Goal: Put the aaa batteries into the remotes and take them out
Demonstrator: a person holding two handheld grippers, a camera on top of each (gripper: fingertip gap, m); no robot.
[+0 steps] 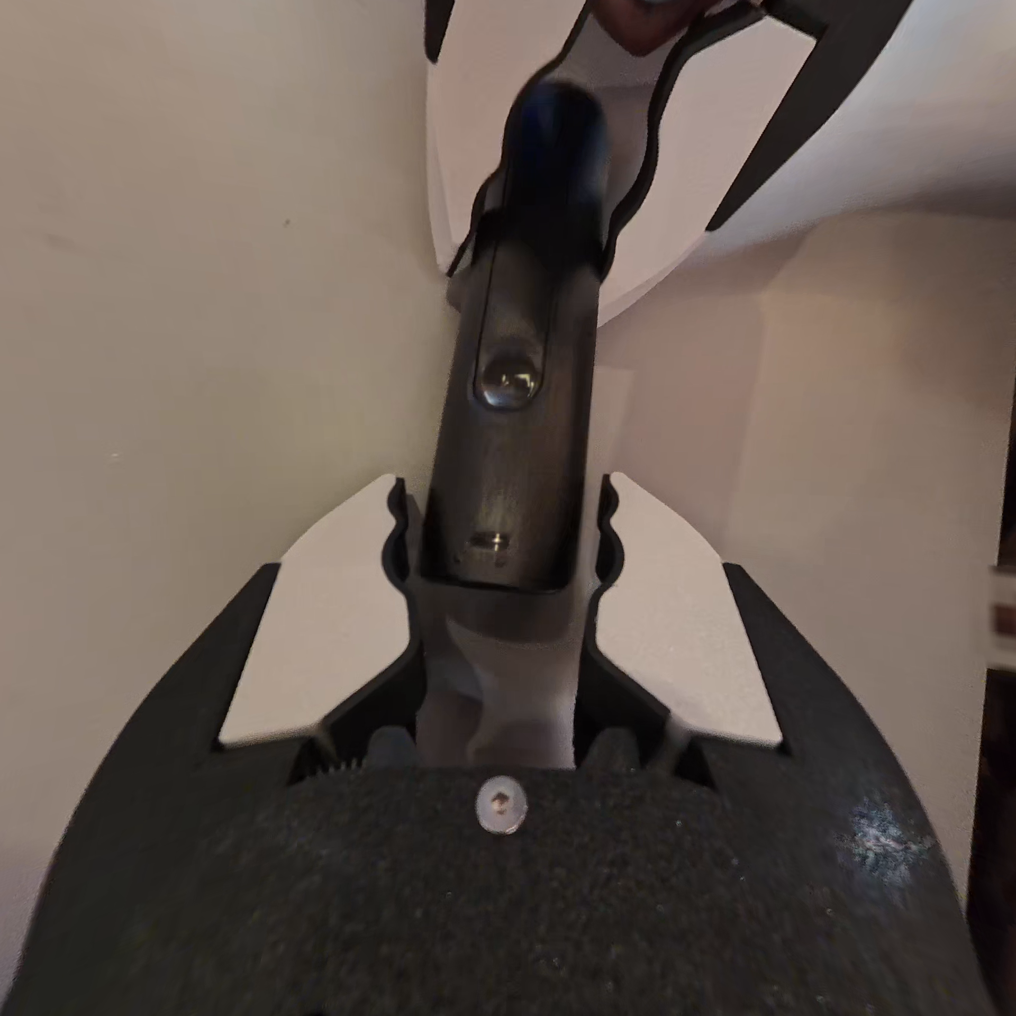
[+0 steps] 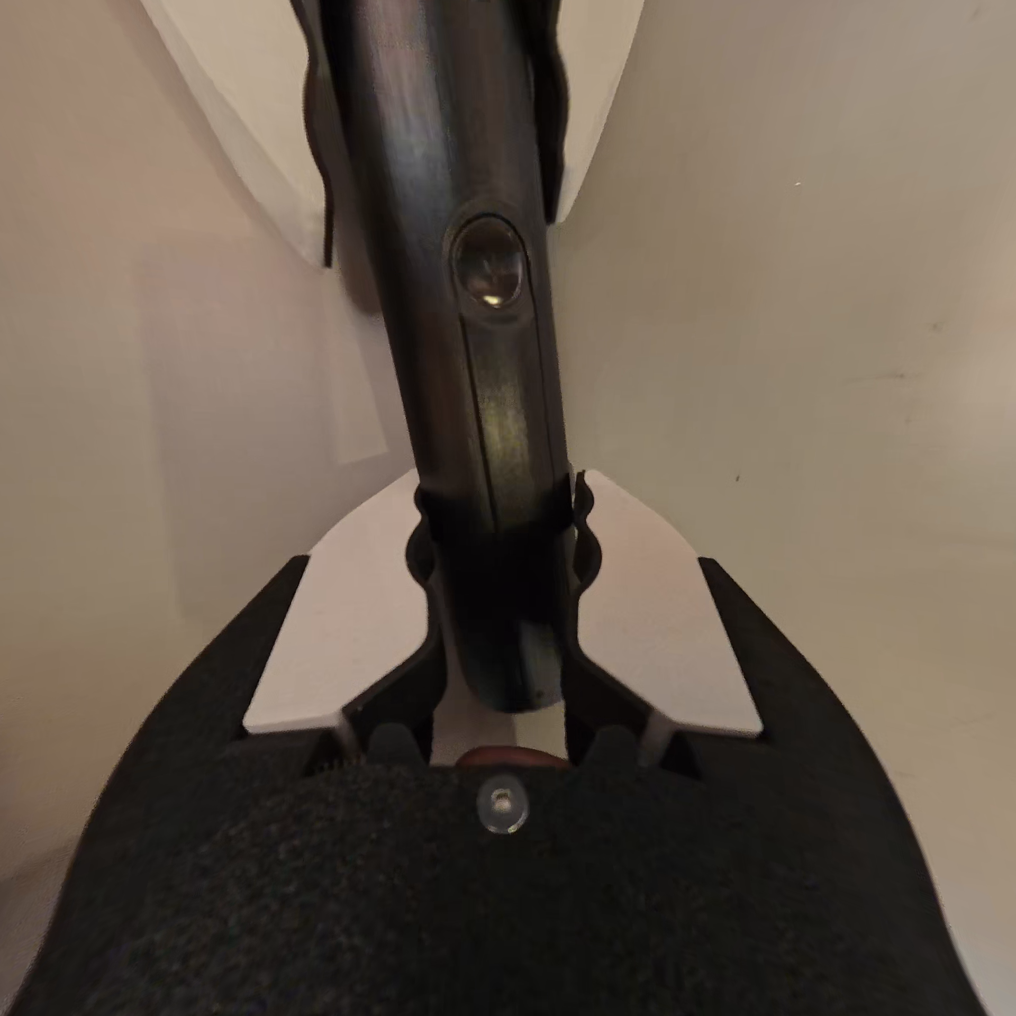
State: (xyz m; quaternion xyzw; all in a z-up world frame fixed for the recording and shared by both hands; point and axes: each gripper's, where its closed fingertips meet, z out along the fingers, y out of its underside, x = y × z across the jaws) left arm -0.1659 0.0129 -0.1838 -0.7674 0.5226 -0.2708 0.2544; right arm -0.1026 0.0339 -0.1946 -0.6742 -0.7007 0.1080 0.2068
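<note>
The remote point(image 1: 508, 440), dark and slim, is held in the air between both grippers, back side showing; the left gripper point(image 1: 503, 528) clamps one end, the right gripper point(image 2: 500, 528) the other; the left view alone shows that squared end face and the right gripper point(image 1: 550, 220) beyond; the right view shows the rounded tip, and a cream wall point(image 2: 769, 330) behind.

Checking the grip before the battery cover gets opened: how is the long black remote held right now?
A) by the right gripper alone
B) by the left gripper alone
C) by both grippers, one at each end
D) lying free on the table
C: the left gripper clamps one end of the long black remote, and the right gripper clamps the opposite end.
</note>
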